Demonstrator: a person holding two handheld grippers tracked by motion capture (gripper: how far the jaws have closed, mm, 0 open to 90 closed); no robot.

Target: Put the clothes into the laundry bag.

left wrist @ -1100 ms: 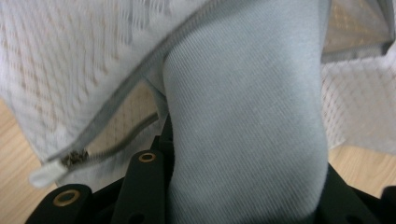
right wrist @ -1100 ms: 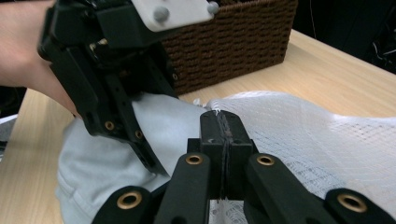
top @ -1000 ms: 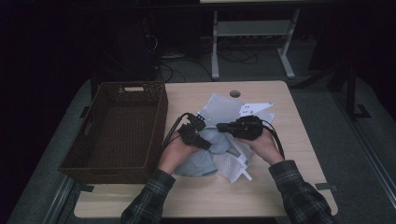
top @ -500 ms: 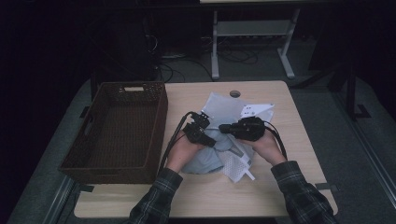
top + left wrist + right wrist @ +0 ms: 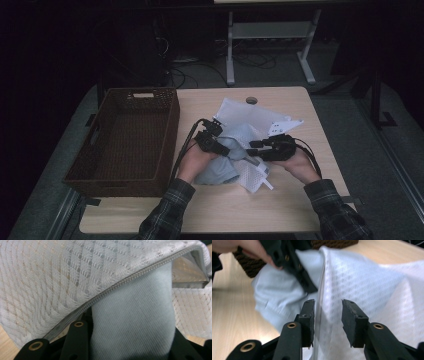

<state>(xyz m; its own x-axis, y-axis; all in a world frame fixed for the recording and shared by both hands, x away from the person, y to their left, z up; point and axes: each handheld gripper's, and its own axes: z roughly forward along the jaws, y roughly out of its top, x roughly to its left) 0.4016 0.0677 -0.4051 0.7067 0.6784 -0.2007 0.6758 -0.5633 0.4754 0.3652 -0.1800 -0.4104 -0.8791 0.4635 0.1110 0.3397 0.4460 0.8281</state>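
Cloth [image 5: 135,322], pinched in the left tongs [image 5: 216,143] at the mesh bag [image 5: 367,282] mouth, may snag its zipper [image 5: 120,285] at 12 o'clock, since the right tongs [image 5: 325,315] gape released around its edge

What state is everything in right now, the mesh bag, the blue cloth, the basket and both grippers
mesh laundry bag: zipper open, lying crumpled on the table.
light blue cloth: partly pushed into the bag's mouth.
wicker basket: upright, empty.
left gripper: shut on the light blue cloth.
right gripper: open, jaws astride the bag's edge.
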